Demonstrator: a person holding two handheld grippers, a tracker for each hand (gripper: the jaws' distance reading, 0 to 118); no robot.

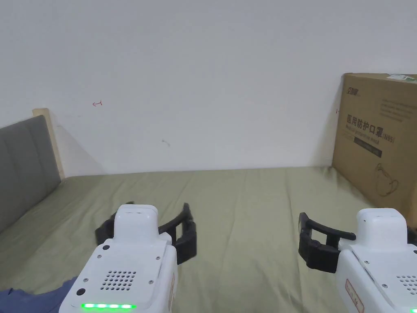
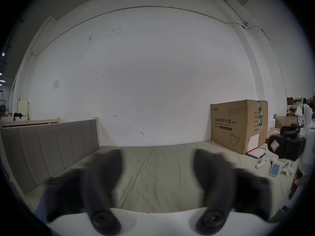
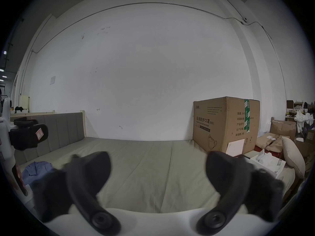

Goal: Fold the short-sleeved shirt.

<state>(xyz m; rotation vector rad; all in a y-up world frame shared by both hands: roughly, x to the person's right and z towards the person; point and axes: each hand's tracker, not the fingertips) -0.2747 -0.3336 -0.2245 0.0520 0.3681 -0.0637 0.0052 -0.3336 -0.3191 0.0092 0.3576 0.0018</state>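
A blue short-sleeved shirt (image 1: 28, 299) lies crumpled on the olive bed sheet (image 1: 248, 203) at the near left; in the right gripper view the shirt (image 3: 36, 169) sits left of that gripper's jaws. My left gripper (image 1: 159, 206) hovers above the sheet, just right of the shirt, jaws spread with nothing between them (image 2: 157, 156). My right gripper (image 1: 358, 222) is held level with it farther right, also open and empty (image 3: 158, 154). Each gripper view shows the other gripper at its edge: the right gripper (image 2: 286, 147) and the left gripper (image 3: 27, 134).
A large cardboard box (image 1: 378, 138) stands on the bed's far right corner against the white wall. A grey padded headboard (image 1: 20, 171) runs along the left. A phone (image 2: 274, 169), a white box (image 3: 267, 163) and a pillow (image 3: 293, 156) lie at the right.
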